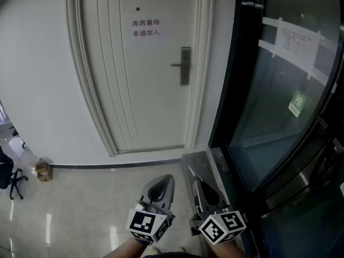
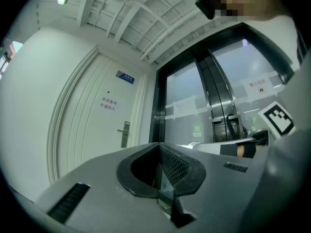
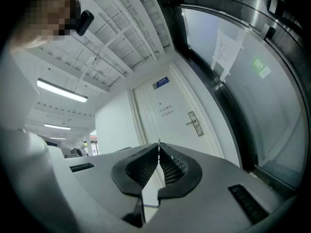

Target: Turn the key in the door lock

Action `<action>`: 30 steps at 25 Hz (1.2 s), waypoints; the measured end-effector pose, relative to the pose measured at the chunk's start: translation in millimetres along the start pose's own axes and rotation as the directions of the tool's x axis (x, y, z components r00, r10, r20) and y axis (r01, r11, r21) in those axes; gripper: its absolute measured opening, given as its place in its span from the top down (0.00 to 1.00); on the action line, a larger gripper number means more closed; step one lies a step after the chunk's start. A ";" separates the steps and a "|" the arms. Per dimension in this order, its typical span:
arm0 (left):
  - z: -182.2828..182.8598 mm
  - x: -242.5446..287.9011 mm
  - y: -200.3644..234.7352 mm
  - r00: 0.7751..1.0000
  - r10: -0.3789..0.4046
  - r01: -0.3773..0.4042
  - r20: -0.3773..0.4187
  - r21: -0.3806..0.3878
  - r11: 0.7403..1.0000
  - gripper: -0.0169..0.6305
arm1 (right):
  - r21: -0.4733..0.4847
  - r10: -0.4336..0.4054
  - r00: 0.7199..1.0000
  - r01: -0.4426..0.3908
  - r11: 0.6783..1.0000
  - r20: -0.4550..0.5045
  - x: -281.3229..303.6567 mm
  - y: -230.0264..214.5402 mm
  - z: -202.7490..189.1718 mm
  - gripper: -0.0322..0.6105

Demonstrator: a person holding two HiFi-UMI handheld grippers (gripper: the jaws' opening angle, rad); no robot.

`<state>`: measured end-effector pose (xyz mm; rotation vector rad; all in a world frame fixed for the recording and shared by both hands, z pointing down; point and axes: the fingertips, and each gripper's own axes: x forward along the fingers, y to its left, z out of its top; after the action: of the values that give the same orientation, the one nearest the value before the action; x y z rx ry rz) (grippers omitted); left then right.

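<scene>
A white door stands ahead, shut, with a metal lock plate and lever handle on its right side. The same lock plate shows small in the left gripper view and in the right gripper view. Both grippers are low, well short of the door. My left gripper is shut with nothing in it. My right gripper is shut on a thin key, whose blade pokes out past the jaw tips.
A dark-framed glass wall with taped paper notices runs along the right, close to my right gripper. A printed sign hangs on the door. At the left, a cardboard box and an office chair stand on the tiled floor.
</scene>
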<state>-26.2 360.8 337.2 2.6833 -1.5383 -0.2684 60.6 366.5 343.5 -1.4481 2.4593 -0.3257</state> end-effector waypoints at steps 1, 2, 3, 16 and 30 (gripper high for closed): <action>0.1 3.4 -2.6 1.000 0.006 -0.006 0.003 0.003 1.000 0.97 | 0.002 0.004 1.000 -0.004 1.000 0.006 -1.0 -5.2 2.2 0.92; 0.1 6.9 -5.1 1.000 0.011 -0.011 0.006 0.007 1.000 0.97 | 0.003 0.006 1.000 -0.006 1.000 0.011 -1.9 -10.2 4.5 0.92; 0.0 10.6 -7.6 1.000 0.014 -0.014 0.008 0.010 1.000 0.97 | 0.003 0.008 1.000 -0.008 1.000 0.016 -2.6 -15.2 7.0 0.92; -9.0 53.0 -5.3 1.000 0.008 -0.008 -0.002 0.031 0.999 0.97 | 0.020 0.003 1.000 -0.004 1.000 0.020 20.9 -52.0 14.0 0.92; -15.4 162.8 118.2 0.999 -0.021 0.020 0.026 0.013 1.000 0.97 | -0.003 -0.041 0.999 0.041 0.999 0.006 184.4 -88.0 -0.6 0.92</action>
<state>-44.0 159.9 344.9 2.7176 -1.5252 -0.2958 46.6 162.8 351.4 -1.5000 2.4290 -0.3257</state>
